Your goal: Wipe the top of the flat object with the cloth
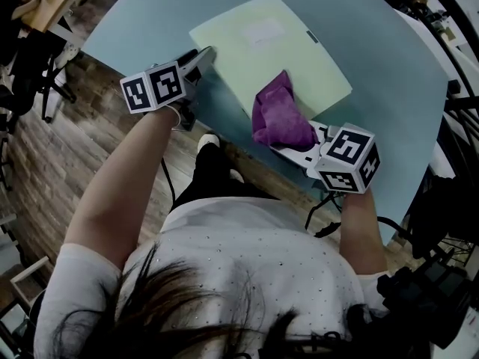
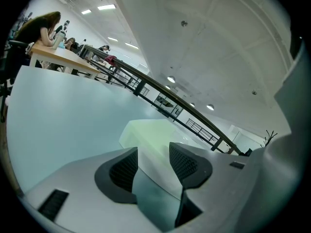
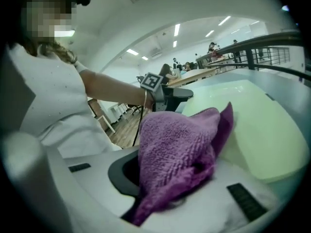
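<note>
the fingers (image 2: pixel 121 171) of the left gripper (image 2: pixel 153 159) are held wide apart and are closed on nothing. the pale green flat object (image 1: pixel 284 47) is seen between and beyond them, along its left edge. whether the tips are touching that edge cannot be told. the fingers (image 3: pixel 121 171) of the right gripper (image 3: pixel 170 178) are closed on the purple cloth (image 3: pixel 180 140), which is bunched up between them and spills out over the top.

the flat object is laid at an angle on the blue-grey surface (image 1: pixel 150 13), with one corner turned toward the near edge of the surface. that near corner is covered by the cloth, so most of the object's top is left bare.

the cloth is judged to be soft, light and limp, with a looped pile that should drag a little on a smooth face. it is best kept gripped by its gathered middle, so that a loose pad is left below to be pressed flat. the flat object is judged to be thin, light and fairly stiff. it is likely to slide on the smooth surface once it is rubbed, so it would best be steadied at its left edge, pressed down rather than pinched, well clear of the wiping path.
</note>
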### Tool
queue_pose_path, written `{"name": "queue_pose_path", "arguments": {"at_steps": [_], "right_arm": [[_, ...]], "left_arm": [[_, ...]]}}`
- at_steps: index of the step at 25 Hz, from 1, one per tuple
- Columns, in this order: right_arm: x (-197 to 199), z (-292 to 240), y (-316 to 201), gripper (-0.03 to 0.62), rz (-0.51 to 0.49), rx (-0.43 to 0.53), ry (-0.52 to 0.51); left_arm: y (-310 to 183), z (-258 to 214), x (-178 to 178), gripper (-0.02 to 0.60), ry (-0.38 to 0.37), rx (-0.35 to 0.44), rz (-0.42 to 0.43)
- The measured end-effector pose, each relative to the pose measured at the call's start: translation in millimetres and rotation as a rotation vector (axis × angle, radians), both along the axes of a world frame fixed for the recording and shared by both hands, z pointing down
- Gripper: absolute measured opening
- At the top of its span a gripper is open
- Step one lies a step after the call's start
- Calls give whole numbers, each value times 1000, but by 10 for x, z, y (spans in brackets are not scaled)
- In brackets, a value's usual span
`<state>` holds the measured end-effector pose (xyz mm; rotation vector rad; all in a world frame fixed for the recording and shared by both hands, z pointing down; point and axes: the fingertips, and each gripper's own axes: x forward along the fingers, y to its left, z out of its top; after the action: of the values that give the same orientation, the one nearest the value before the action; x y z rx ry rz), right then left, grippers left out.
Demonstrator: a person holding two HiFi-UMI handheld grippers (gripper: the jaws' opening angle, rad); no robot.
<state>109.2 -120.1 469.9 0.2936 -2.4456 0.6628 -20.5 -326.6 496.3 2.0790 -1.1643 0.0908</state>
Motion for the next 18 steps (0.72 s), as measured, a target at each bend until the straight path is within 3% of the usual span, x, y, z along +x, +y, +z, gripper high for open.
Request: {"name": "queue_pose_path", "arguments": {"at_steps": [8, 15, 18], "right_arm": [[795, 30, -563, 34, 285, 1, 44], [1587, 38, -1169, 34, 651, 110, 168], [1667, 35, -1278, 34, 715, 154, 213]], "left_arm": [[-26, 4, -5, 201, -10, 8, -4], [10, 0, 0, 201, -5, 6, -2], [-20, -23, -8, 201, -15, 20, -12]]}}
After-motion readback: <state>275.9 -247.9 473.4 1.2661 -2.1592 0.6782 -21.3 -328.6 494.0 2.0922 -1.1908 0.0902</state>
